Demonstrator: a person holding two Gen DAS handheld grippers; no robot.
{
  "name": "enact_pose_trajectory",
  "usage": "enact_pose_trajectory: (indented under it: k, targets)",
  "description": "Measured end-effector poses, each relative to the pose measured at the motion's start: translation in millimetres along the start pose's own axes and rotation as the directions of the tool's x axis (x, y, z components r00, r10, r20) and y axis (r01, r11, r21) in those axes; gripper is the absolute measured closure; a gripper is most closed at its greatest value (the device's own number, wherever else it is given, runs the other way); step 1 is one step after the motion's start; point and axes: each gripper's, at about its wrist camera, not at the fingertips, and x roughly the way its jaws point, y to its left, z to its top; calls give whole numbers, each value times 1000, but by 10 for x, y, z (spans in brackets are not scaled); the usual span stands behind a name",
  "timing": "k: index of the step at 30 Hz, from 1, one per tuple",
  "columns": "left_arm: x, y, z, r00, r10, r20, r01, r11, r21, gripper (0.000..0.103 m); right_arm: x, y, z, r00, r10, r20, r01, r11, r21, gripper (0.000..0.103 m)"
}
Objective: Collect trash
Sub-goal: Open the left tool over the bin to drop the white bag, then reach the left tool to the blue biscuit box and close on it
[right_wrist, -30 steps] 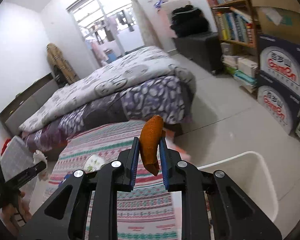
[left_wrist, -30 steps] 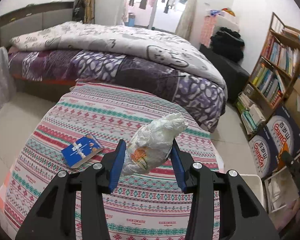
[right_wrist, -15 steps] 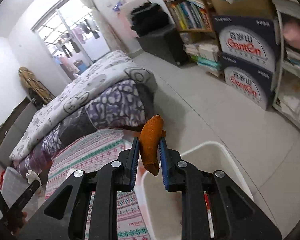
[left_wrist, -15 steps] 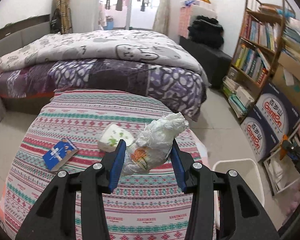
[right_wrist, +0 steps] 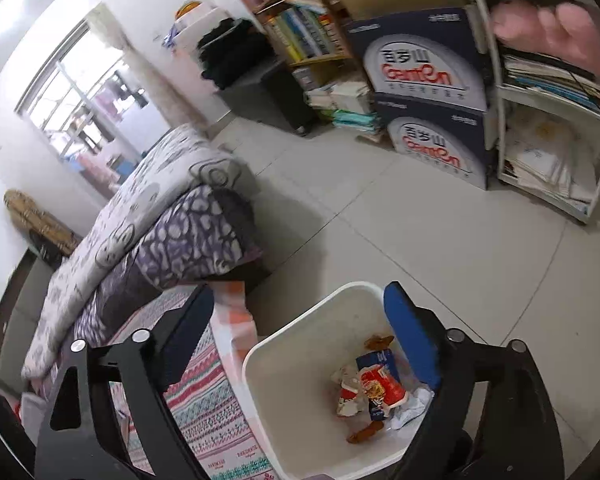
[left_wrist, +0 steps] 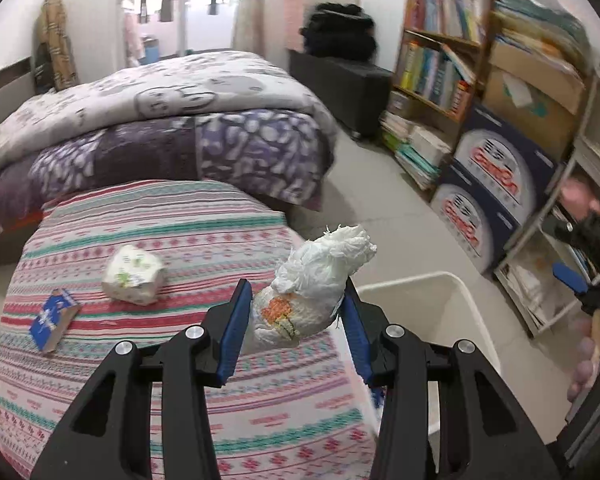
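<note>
The left wrist view looks forward over the patterned table (left_wrist: 204, 248) toward the bed (left_wrist: 172, 120). The right wrist view tilts down, close above the white bin (right_wrist: 300, 392). Both share bin (left_wrist: 456, 304), bed (right_wrist: 180, 232) and shelves (left_wrist: 440, 64).

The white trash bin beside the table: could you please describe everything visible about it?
The white trash bin looks like smooth plastic, roughly rectangular with rounded corners and no lid. It stands upright on the tiled floor, close against the table's striped cloth. Inside lie a red and blue snack wrapper, crumpled white paper and orange-brown peel pieces. The right gripper hangs open above it.
</note>
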Motion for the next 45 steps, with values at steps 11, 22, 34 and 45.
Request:
enact_pose_trajectory:
  k: [11,22,34,45]
  targets:
    - [250,-807,-84,989,-123,-81,134,981,140,57,-67,-101,119,1000,17,19,-18,998,54,12]
    - [329,-895,-42,988,-128,-82,141,974,176,28,-76,-22,110,997,-51,54,50,999,9,10]
    - [146,-372,-24,975,175,137,-206,945,255,20,19,715,-268,973,-173,154,215,919,-329,7]
    - [106,370,49,955,276,108,-290,943,160,16,301,1107,-621,989,-144,40,146,881,-450,7]
